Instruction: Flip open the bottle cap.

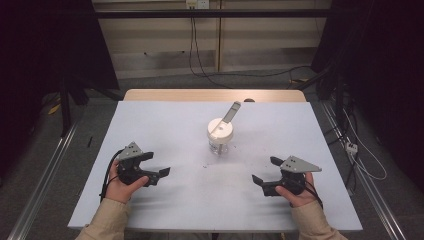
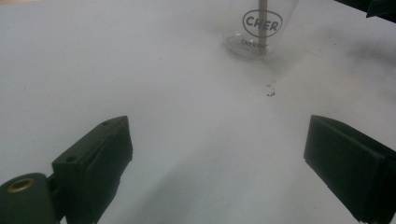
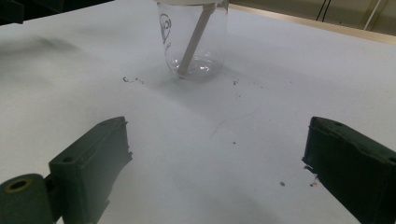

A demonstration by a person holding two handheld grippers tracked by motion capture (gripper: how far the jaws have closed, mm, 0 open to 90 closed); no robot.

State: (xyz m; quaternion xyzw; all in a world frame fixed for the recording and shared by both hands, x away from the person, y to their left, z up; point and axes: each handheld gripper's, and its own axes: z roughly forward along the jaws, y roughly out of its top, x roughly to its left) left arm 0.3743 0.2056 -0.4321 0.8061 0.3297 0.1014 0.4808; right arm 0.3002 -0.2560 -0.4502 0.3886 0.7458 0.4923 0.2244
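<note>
A clear glass jar (image 1: pixel 220 140) with a white lid stands upright near the middle of the white table top (image 1: pixel 165 120). A pale flat stick (image 1: pixel 231 112) pokes out through the lid and leans to the right. The jar (image 2: pixel 259 29) has printed lettering on its side, and through the glass of the jar (image 3: pixel 195 41) the stick (image 3: pixel 194 39) reaches its bottom. My left gripper (image 1: pixel 157 165) rests low at the front left, open and empty, jaws pointing right. My right gripper (image 1: pixel 266 171) sits at the front right, open and empty, jaws pointing left. Both are well short of the jar.
Small dark specks (image 2: pixel 270 91) lie on the surface just in front of the jar. A wooden edge (image 1: pixel 215 95) borders the table's far side. Cables (image 1: pixel 360 150) trail on the floor to the right, and metal rails (image 1: pixel 45 170) run along both sides.
</note>
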